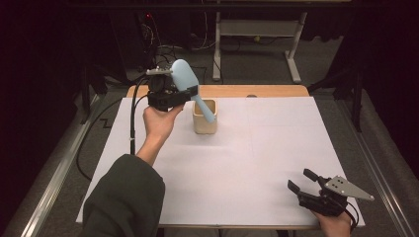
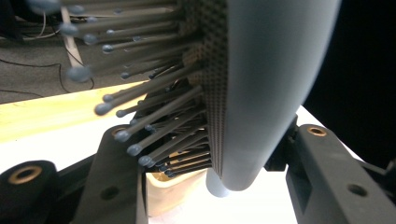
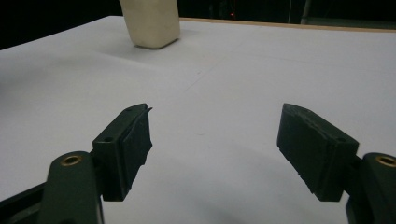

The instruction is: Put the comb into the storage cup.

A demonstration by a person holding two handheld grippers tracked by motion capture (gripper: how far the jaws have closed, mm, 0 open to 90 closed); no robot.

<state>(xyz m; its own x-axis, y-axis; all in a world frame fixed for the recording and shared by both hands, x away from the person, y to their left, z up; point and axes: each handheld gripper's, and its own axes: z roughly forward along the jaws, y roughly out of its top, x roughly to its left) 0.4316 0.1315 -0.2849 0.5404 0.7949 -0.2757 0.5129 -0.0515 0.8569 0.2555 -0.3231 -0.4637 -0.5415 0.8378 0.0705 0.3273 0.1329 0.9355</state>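
**Left gripper holds hairbrush over cup, right gripper idle and open**

Left gripper is raised above the far left part of the table, jaws clamped on a pale blue hairbrush. Grip sits near the base of the brush head, where the handle begins. Brush is tilted: head up and to the left, handle running down and right into a small cream cup. Handle tip is inside the cup's open top; can't tell if it touches the bottom.

Left gripper view: brush head is pinned between the two black jaws, smooth back facing right, bristles with ball tips sticking out left. Cup rim shows below, between the jaws, handle end just above it.

Cup stands upright on the white table cover, far left of centre, near the wooden back edge.

Right gripper is at the near right corner, low over the table, held in the person's right hand. Jaws wide apart, nothing between them. Right gripper view confirms: both pads clear, bare white surface in the gap, cup far off at top left.

Left hand grips the left gripper from below, dark sleeve coming in from bottom left. Black cable hangs from it.
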